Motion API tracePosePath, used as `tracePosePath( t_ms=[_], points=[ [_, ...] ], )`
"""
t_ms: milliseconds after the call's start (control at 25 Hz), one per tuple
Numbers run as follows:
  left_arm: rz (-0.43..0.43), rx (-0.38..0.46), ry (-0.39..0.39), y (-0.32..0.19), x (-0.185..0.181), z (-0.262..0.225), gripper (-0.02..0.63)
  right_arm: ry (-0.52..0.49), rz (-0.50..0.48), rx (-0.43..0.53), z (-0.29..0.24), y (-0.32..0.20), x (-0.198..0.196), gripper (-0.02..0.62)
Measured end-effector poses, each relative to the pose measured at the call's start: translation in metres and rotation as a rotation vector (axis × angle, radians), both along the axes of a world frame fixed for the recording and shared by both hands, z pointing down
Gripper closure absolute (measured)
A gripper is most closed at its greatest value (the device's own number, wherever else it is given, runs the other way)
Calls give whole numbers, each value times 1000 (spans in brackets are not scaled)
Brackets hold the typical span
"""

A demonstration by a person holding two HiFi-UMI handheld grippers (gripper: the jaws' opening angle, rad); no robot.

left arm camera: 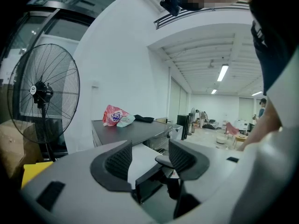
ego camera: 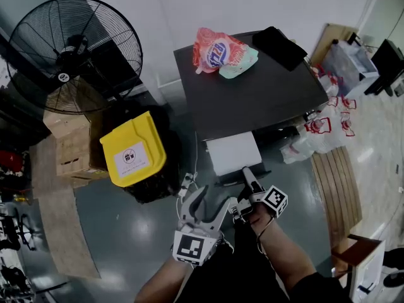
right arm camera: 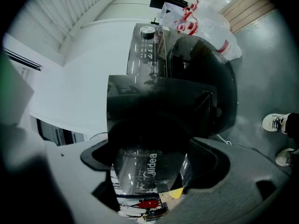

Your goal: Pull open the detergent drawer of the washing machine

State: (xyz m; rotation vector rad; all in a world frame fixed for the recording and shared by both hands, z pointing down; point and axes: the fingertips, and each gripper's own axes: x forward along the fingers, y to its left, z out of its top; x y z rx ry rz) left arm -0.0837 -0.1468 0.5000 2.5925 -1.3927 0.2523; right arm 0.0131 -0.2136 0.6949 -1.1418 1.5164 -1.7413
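Note:
The washing machine (ego camera: 252, 96) has a dark top, and its white detergent drawer (ego camera: 232, 153) stands pulled out toward me. My right gripper (ego camera: 247, 180) is shut on the drawer's glossy black front panel (right arm camera: 154, 120), which fills the space between its jaws (right arm camera: 150, 158). To the left of it and apart from the drawer, my left gripper (ego camera: 203, 208) hangs open with nothing between its fingers. In the left gripper view the drawer (left arm camera: 140, 157) shows through the open jaws of the left gripper (left arm camera: 149, 161).
A red detergent bag (ego camera: 218, 50) and a black cloth (ego camera: 279, 45) lie on the machine's top. A yellow bin (ego camera: 132, 149), cardboard boxes (ego camera: 69, 147) and a standing fan (ego camera: 69, 52) are on the left. Plastic bags (ego camera: 319, 128) sit on the floor at the right.

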Motion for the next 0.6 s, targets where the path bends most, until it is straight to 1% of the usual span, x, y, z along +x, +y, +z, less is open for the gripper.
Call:
tracePosePath(
  t_ms=[80, 320, 480, 600],
  points=[
    [-1, -4, 1, 2, -3, 0, 379, 3, 7, -18, 1, 2, 0, 121],
    [3, 0, 8, 4, -8, -2, 379, 17, 20, -31, 2, 6, 2, 123],
    [5, 4, 20, 6, -10, -4, 379, 66, 0, 14, 2, 6, 2, 120],
    [16, 11, 19, 11, -10, -6, 379, 132, -48, 32, -4, 17, -1, 137]
  ],
)
